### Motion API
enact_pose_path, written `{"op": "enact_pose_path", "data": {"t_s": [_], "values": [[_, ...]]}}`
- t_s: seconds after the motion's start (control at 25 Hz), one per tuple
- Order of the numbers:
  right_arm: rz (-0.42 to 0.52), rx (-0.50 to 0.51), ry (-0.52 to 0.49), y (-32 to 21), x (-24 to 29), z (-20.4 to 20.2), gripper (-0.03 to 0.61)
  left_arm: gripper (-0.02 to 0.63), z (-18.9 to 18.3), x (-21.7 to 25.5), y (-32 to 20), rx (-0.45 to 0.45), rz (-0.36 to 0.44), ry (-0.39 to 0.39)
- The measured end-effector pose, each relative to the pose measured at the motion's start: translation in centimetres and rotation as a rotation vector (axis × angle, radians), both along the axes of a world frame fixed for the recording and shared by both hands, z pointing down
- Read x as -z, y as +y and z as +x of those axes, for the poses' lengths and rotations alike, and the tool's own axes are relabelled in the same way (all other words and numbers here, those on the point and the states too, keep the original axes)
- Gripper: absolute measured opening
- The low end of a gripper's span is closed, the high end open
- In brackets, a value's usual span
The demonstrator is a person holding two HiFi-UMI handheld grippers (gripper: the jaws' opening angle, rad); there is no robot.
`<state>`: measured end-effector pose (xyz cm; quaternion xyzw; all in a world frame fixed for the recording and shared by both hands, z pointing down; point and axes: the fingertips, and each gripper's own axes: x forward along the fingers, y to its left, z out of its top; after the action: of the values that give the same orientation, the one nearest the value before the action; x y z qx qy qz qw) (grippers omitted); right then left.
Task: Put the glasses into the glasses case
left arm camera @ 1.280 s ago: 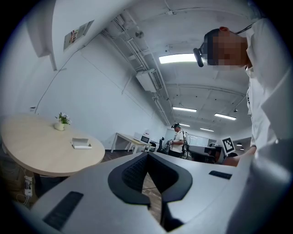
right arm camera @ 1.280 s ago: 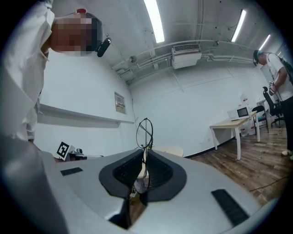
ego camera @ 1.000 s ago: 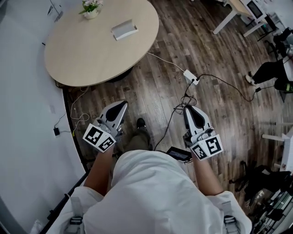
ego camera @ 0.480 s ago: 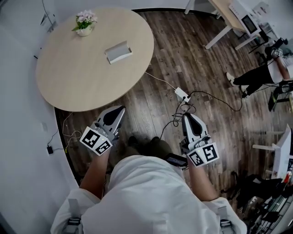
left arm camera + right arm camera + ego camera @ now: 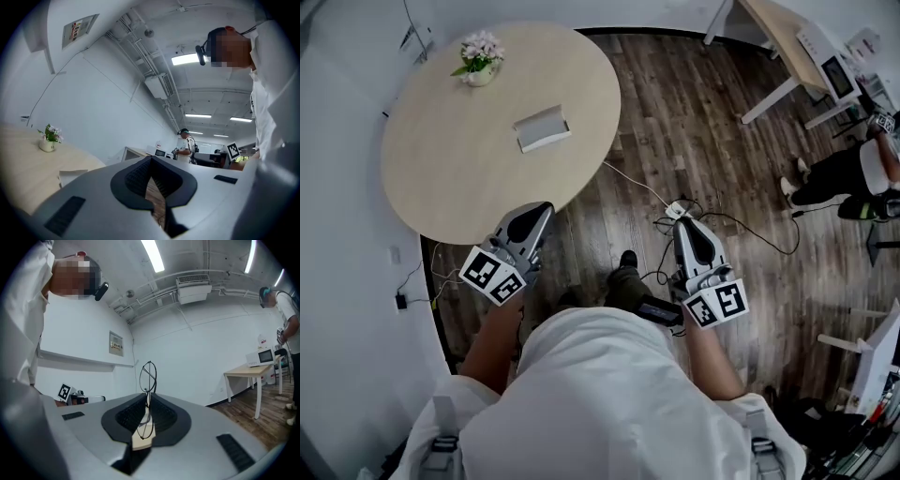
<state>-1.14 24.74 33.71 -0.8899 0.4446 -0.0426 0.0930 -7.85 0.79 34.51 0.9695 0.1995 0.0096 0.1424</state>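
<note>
We are at the carrying step. Our right gripper (image 5: 682, 226) sits in the lower right of the head view, above the wood floor. In the right gripper view its fingers (image 5: 133, 411) are pressed together on the glasses (image 5: 148, 377). The thin wire rims stick up past the tips.

Our left gripper (image 5: 538, 209) is in the lower left, right at the near edge of the round table (image 5: 441, 178). In the left gripper view its fingers (image 5: 136, 176) are closed together and hold nothing.

The glasses case (image 5: 542, 128) lies on the table in the upper left of the head view, well away from both grippers. It looks grey and flat. We cannot tell from here if it is open. A little pot of flowers (image 5: 478, 58) stands farther back, near the top.

So the glasses are picked up but not in the case yet. Next, we think, we need to step closer and bring the right gripper over the case. The left gripper may need to hold the case so it does not slide. The glasses are thin, so we should go gently.
</note>
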Motion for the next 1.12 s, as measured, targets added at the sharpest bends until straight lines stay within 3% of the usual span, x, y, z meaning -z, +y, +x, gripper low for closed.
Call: {"op": "enact_pose_path", "data": {"t_s": [0.48, 0.68, 0.88, 1.12], "values": [[0.045, 0.184, 0.015, 1.6, 1.9, 17.5, 0.043, 0.013, 10.8, 3.8, 0.9, 0.256, 0.027, -0.023], [0.042, 0.248, -0.043, 0.6, -0.7, 20.9, 0.043, 0.014, 12.6, 3.5, 0.4, 0.328, 0.037, -0.051], [0.029, 0.303, -0.012, -3.0, -0.9, 23.5, 0.043, 0.014, 13.6, 1.9, -2.1, 0.389, 0.063, -0.083], [-0.032, 0.383, 0.005, -10.8, -0.5, 26.7, 0.043, 0.013, 15.5, 0.4, -8.5, 0.476, 0.045, -0.077]]}}
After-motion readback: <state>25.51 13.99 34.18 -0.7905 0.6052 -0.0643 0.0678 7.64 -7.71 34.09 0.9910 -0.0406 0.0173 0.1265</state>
